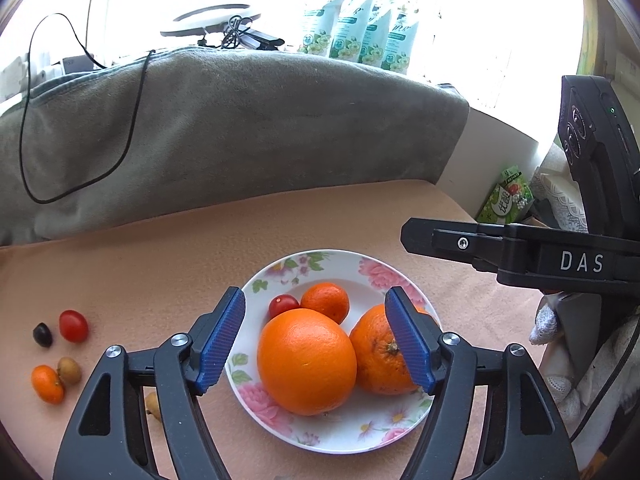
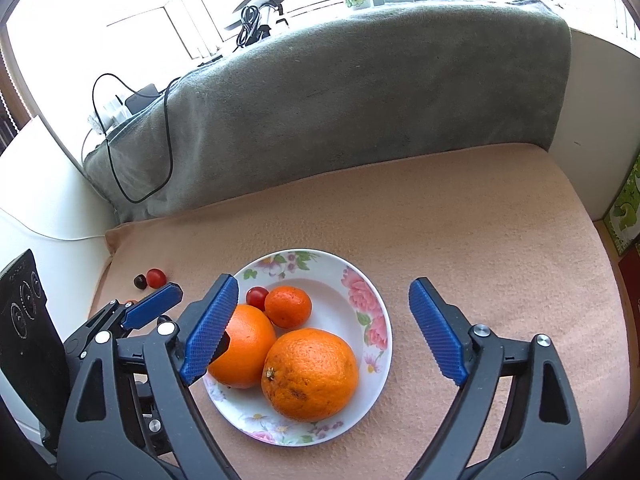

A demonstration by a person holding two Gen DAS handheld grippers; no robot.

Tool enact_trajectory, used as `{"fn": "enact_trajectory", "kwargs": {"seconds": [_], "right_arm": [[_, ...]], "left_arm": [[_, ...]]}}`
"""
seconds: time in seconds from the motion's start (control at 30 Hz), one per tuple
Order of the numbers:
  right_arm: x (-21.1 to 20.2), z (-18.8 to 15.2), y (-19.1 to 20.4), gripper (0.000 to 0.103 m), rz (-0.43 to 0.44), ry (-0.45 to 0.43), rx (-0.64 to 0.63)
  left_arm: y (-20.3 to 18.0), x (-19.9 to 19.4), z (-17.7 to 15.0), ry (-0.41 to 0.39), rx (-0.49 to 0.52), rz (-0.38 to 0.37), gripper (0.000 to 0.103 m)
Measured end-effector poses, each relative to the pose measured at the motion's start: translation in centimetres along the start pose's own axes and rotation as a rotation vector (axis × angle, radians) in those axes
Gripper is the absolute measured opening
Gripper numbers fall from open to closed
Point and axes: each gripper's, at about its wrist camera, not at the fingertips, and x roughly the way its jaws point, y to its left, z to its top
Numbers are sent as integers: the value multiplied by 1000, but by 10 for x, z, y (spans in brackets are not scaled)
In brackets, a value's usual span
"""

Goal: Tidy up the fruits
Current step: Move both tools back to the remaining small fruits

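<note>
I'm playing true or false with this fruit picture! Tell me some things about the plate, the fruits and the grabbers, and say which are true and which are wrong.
1. The flowery plate holds two big oranges. True.
2. A cherry tomato lies on the plate. True.
3. The left gripper squeezes an orange. False: its jaws stand open, holding nothing.
4. No fruit lies off the plate. False: a red tomato and others lie on the cloth.
5. The right gripper is open. True.

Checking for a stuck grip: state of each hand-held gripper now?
Left hand-held gripper: open, holding nothing; oranges on the plate lie beyond its pads.
Right hand-held gripper: open, holding nothing.
</note>
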Motion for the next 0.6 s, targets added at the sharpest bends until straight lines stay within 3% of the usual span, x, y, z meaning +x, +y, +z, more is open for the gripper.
{"fn": "enact_trajectory", "kwargs": {"seconds": [0.4,0.6], "right_arm": [[-15,-7,22,90,-17,-60,-65],[-26,-15,39,90,-34,-131,-106]], "left_arm": [[11,-21,-9,-26,-6,32,73],[26,-32,-15,-35,-24,59,73]]}}
